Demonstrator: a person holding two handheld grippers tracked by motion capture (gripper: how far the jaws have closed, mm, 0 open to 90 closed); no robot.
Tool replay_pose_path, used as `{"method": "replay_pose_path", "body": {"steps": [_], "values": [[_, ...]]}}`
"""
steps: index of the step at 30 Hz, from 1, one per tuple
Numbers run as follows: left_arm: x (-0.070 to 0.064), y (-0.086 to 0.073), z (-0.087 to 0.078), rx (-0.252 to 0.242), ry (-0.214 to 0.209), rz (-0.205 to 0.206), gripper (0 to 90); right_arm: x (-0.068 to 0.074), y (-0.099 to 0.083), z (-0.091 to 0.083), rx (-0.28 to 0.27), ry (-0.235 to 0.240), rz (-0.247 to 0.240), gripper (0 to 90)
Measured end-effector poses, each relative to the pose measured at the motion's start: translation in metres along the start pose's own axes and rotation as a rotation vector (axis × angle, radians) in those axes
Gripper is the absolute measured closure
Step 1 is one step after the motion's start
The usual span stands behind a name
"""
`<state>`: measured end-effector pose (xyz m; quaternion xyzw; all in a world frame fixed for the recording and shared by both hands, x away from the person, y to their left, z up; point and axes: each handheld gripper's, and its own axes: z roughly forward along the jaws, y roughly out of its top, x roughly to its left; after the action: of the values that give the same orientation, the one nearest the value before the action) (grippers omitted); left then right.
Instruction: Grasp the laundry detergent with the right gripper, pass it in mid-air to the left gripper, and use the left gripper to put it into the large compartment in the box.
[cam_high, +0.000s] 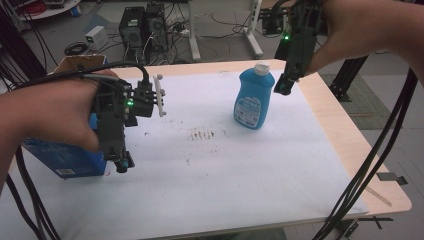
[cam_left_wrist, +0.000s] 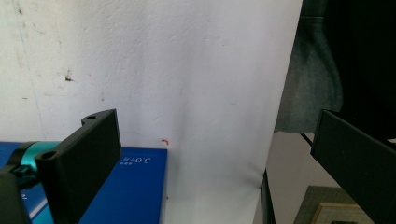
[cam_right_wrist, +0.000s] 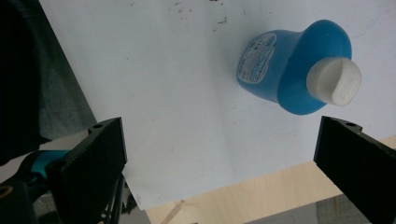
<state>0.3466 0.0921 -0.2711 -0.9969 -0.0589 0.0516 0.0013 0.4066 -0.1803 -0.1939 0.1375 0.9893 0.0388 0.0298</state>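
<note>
White foam sheet (cam_high: 210, 165) covers one wooden table (cam_high: 350, 135). One dark blue box (cam_high: 65, 157) lies at its left edge under the left gripper (cam_high: 121, 165), jaws spread wide. One blue bottle (cam_high: 254, 97) with one white cap (cam_high: 261, 67) stands upright just beside the right gripper (cam_high: 283, 87), jaws likewise apart, empty.

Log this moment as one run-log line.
left gripper: open, above blue box | right gripper: open, raised beside upright blue bottle | nothing gripped

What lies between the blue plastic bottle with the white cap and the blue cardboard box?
Bare white sheet with small dark specks, seen in the high view between bottle and box.
</note>
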Motion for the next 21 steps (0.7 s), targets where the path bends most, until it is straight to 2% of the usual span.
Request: {"method": "replay_pose_path", "body": {"steps": [5, 9, 11, 14, 16, 21], "values": [[0.001, 0.002, 0.002, 0.0, 0.0, 0.01, 1.8, -0.005, -0.027, 0.01, -0.086, 0.008, 0.083, 1.5], [0.001, 0.003, 0.003, 0.002, -0.001, 0.011, 1.8, -0.011, -0.05, 0.028, -0.164, 0.007, 0.158, 1.5], [0.001, 0.003, 0.003, 0.002, -0.002, 0.01, 1.7, -0.013, -0.061, 0.04, -0.185, 0.008, 0.196, 1.5], [0.002, 0.002, 0.003, 0.003, -0.001, 0.011, 1.8, -0.015, -0.066, 0.046, -0.196, 0.009, 0.21, 1.5], [0.002, 0.001, 0.004, 0.003, 0.004, 0.003, 1.8, -0.018, -0.079, 0.072, -0.243, 0.015, 0.253, 1.5], [0.002, -0.002, 0.005, 0.001, 0.004, -0.007, 1.8, -0.024, -0.091, 0.103, -0.331, 0.022, 0.311, 1.5]]}}
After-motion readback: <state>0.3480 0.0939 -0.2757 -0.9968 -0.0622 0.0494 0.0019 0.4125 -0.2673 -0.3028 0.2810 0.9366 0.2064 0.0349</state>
